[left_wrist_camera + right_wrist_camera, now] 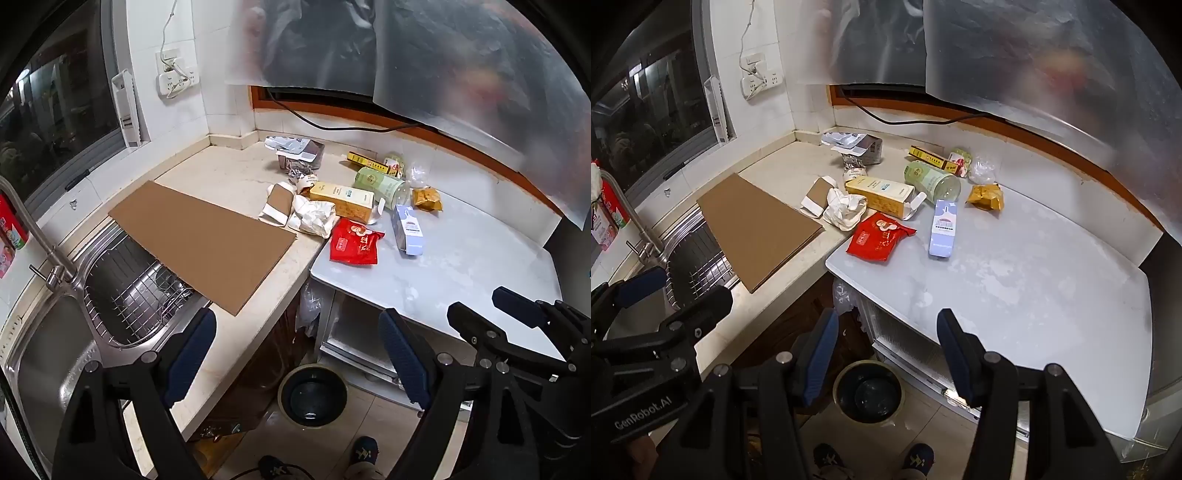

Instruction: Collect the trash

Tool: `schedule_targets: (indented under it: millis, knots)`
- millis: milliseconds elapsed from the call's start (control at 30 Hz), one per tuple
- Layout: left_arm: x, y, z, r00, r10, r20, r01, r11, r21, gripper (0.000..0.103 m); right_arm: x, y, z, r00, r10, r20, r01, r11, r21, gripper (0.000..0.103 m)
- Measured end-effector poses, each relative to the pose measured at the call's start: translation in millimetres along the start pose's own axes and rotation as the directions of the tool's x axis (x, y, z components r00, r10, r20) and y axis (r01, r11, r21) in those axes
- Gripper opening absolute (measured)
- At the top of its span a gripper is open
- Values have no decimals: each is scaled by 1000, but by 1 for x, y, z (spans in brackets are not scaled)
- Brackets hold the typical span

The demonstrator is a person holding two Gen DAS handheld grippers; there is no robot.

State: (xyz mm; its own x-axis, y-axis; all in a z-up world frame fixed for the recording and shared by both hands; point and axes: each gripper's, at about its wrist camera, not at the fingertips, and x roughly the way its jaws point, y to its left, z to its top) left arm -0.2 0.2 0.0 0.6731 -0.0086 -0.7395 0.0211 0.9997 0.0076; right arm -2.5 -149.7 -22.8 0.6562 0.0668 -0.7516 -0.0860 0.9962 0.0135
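Both grippers, left point(297, 354) and right point(888, 354), wide and empty above bin point(868, 391); trash like red packet point(880, 238) on counter point(1034, 280).

Matt brown cardboard sheet point(203, 240), shiny steel sink point(48, 354), glossy red packet point(355, 242)

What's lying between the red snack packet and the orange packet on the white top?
A pale blue box lies on the white top between the red packet and orange packet, clearest in the right wrist view.
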Motion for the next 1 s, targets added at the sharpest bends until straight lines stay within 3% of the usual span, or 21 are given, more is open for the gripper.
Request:
schedule_targets:
  millis: [500, 1000]
  knots:
    - [-15, -12, 5, 999, -33, 13, 33, 999, 12, 87, -1, -4, 9, 1000, 8, 4, -8, 1000, 25, 56]
    - [-3, -9, 9, 998, -62, 17, 61, 998, 15, 87, -8, -9, 9, 1000, -1, 29, 0, 999, 47, 56]
